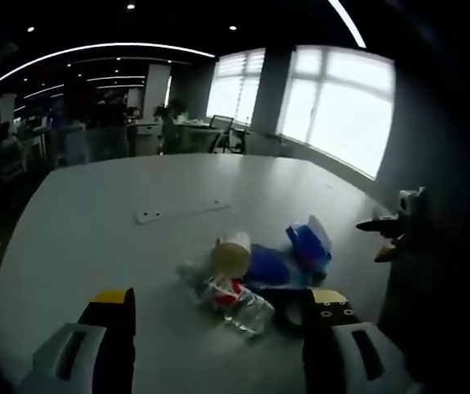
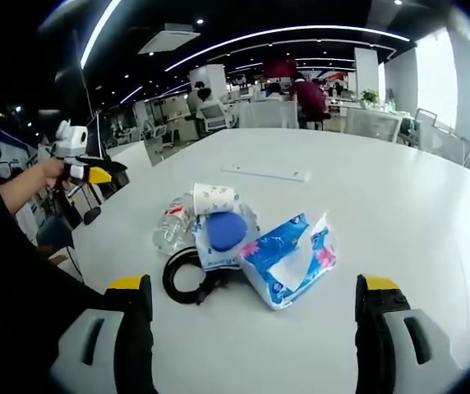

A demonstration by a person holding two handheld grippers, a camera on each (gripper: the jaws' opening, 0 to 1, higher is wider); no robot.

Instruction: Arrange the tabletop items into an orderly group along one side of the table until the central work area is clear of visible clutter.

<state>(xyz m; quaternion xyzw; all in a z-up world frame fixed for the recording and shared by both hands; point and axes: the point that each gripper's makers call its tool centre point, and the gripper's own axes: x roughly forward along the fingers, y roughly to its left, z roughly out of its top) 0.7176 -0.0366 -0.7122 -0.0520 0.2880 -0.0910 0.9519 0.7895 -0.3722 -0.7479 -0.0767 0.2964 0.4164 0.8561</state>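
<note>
The clutter sits in one heap near my edge of the white table (image 2: 399,205): a blue tissue pack (image 2: 288,261) with a white sheet poking out, touching a paper cup (image 2: 214,199) lying on its side, a blue round-topped thing (image 2: 225,231) on a pale wrapper, a clear plastic bottle (image 2: 169,228) lying flat, and a black coiled cable (image 2: 187,279) just in front of them. In my left gripper view the same heap shows from the other side: the cup (image 1: 231,253) with its mouth toward me, the bottle (image 1: 233,302), the tissue pack (image 1: 309,249). Beyond the heap a flat white strip (image 2: 266,172) lies on the table, well apart. My right gripper (image 2: 255,295) is released, jaws wide, holding nothing, short of the heap. My left gripper (image 1: 218,305) is likewise spread and empty. Office desks and chairs stand behind the table.
</note>
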